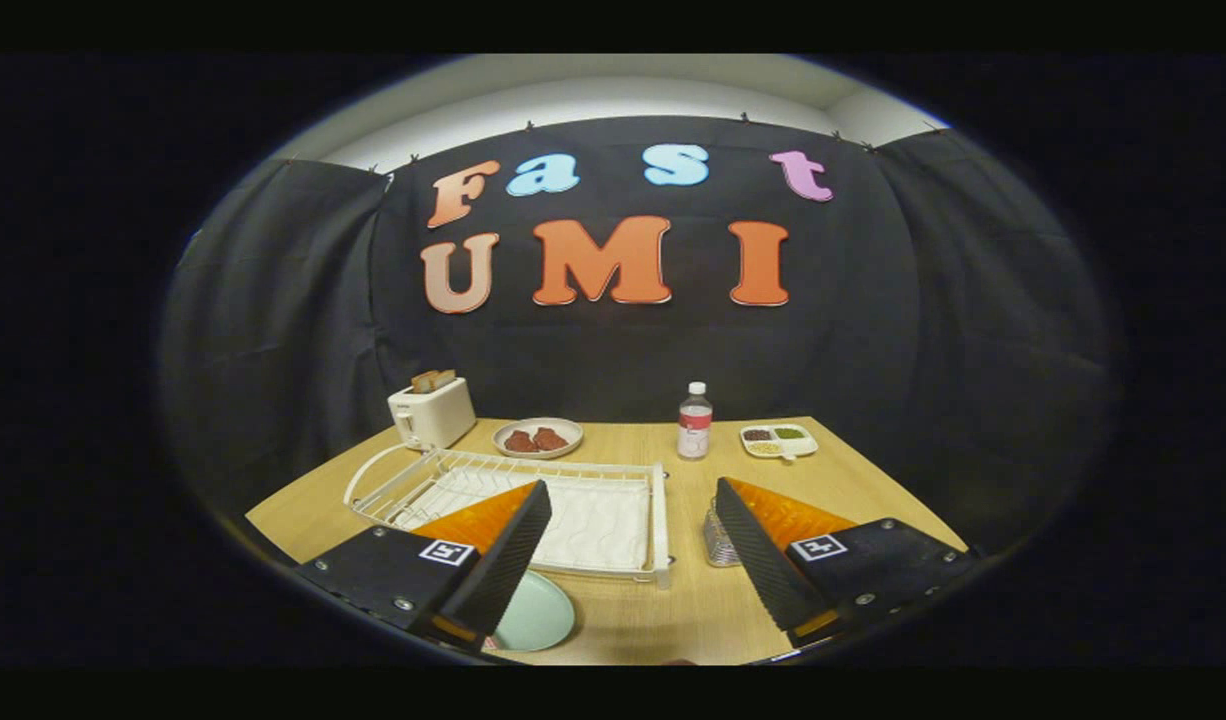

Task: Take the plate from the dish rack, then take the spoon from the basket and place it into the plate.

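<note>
The gripper (633, 545) is held above the near part of a wooden table (853, 480), its two fingers spread wide apart with nothing between them but bare tabletop and the near corner of the rack.

The plate (535, 615), pale green and round, lies flat on the table just beside the left finger (508, 560), which covers its left part. It sits in front of the rack, close to the rack's near rail, whether touching cannot be told. Being round, it shows no long axis; its face is turned upward.

The rack (613, 500), white wire over a white tray, lies just ahead of the fingers, mostly beyond the left one. Its long side runs across the view from left to right.

The basket (719, 540), a small metal mesh one, stands right of the rack and is largely hidden behind the right finger (763, 560). The spoon cannot be made out, so which way it points cannot be told.

Farther beyond the fingers, along the back of the table, stand a toaster (431, 412) with bread in its slots, a dish (538, 437) with two brown pieces on it, a bottle (695, 422) upright with a white cap, and a small divided tray (778, 440) holding dark and green bits.
</note>
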A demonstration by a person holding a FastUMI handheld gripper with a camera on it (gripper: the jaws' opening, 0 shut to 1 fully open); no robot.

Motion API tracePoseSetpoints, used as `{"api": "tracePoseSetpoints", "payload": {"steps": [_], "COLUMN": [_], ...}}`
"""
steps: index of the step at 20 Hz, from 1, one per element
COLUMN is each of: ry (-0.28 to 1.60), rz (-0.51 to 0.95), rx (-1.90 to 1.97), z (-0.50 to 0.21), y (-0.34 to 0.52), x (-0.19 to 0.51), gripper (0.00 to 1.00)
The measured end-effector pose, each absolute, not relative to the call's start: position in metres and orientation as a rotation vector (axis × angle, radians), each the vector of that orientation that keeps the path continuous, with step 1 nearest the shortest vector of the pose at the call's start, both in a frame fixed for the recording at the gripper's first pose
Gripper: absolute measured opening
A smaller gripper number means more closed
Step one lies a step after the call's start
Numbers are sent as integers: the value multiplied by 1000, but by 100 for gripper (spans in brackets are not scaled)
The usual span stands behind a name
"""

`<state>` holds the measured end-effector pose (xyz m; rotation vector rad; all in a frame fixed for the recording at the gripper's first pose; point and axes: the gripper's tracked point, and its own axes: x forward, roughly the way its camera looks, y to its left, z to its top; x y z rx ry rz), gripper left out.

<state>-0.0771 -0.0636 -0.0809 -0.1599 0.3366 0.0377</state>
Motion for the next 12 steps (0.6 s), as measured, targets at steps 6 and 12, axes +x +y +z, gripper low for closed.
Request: {"api": "tracePoseSetpoints", "payload": {"steps": [6,12], "ry": [304,294], "rz": [-87,-133], "rx": [-180,-178], "z": [-61,-61], "y": [-119,-135], "x": [-83,-90], "gripper": [99,99]}}
